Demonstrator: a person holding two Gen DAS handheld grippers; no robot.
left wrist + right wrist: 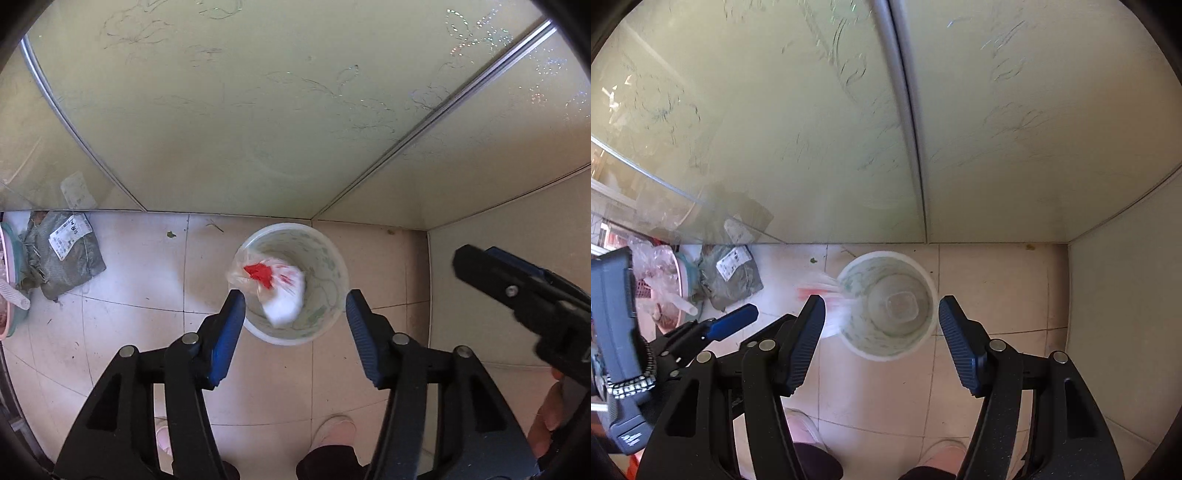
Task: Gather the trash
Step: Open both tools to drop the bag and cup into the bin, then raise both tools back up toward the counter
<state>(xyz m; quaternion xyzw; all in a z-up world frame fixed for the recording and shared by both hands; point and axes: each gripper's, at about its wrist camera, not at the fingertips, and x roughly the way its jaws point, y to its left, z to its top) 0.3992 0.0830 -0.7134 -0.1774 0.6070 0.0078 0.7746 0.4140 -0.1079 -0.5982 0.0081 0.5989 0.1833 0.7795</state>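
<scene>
A white patterned waste bin (325, 258) stands on the tiled floor by the glass doors. A crumpled white and red plastic bag (275, 286) is blurred in mid-air over the bin's left rim. My left gripper (295, 310) is open and empty right above the bin. In the right wrist view the bin (857, 343) shows a clear plastic piece (902, 304) at its bottom, and the blurred bag (823, 291) is at its left rim. My right gripper (882, 317) is open and empty above the bin. The right gripper also shows at the right of the left wrist view (517, 288).
A grey parcel bag with a label (62, 254) lies on the floor to the left, beside a pink and teal basin (681, 291) with plastic wrap. Frosted glass doors (240, 110) stand behind the bin, a white wall (1126, 314) to the right. My feet (334, 430) are below.
</scene>
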